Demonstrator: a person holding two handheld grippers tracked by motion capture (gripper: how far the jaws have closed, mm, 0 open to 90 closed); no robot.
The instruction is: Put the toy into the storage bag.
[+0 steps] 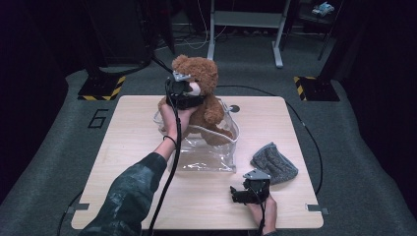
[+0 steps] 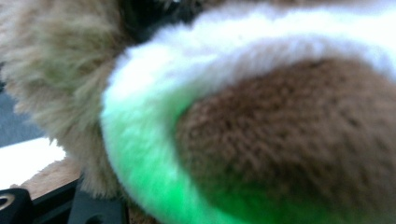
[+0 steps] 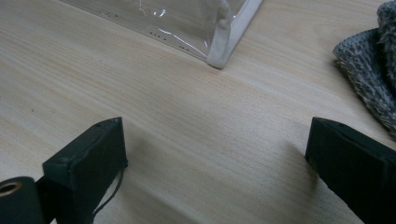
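Now the left gripper [image 1: 183,93] is pressed against the fluffy brown teddy bear [image 1: 199,93] sitting in the clear plastic bag [image 1: 206,147], though I cannot tell if it grips, so next push teddy deeper while the right gripper [image 1: 250,192] rests wide open.

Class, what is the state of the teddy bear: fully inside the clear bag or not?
Partly in: the teddy bear has its lower body inside the clear bag, while head and chest rise above the rim.
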